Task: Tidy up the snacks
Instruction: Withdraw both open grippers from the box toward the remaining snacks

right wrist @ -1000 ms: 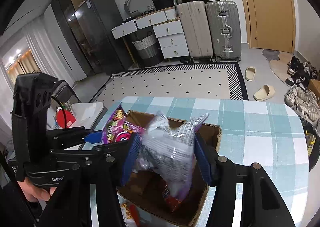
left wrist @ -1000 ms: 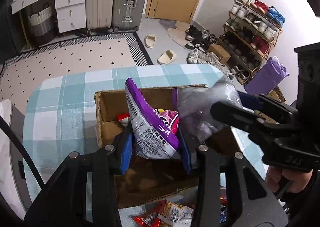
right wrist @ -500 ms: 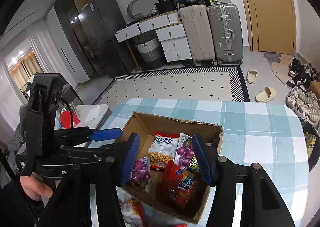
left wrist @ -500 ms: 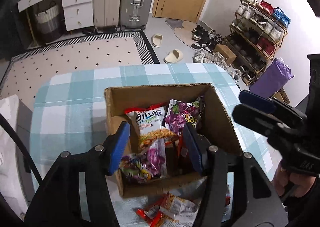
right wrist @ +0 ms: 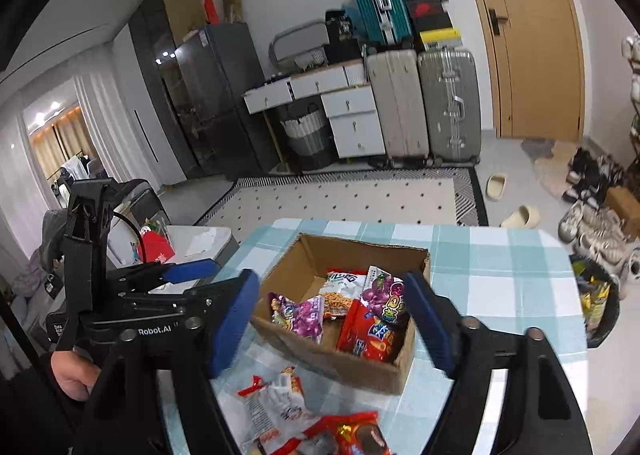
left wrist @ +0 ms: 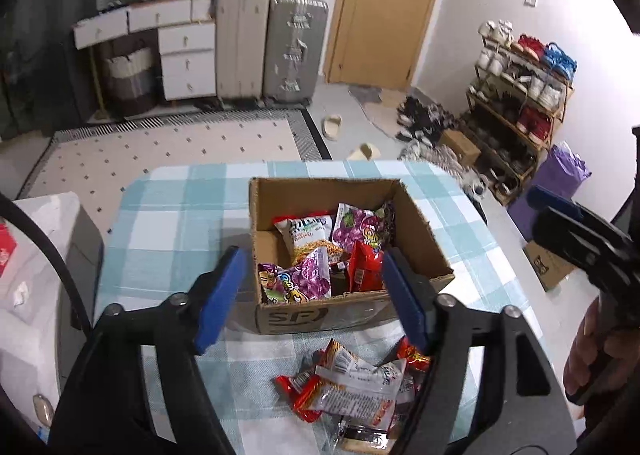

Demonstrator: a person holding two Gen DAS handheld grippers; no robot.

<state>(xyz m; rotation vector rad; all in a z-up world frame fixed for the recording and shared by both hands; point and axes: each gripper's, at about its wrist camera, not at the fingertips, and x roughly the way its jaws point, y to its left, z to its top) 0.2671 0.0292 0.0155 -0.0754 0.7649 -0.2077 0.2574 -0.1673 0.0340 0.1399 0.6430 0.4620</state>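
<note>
Left wrist view: left gripper jaws apart, just opened, nothing between; snack packets lie in the cardboard box, more packets lie loose on the checked tablecloth.

Right wrist view: right gripper likewise wide, just opened, empty, above the box; suitcases behind.

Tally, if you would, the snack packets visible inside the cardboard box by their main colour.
Purple packets: 2
Red packet: 1
White and orange packet: 1
Total: 4 visible in the cardboard box; any buried underneath cannot be counted.
</note>
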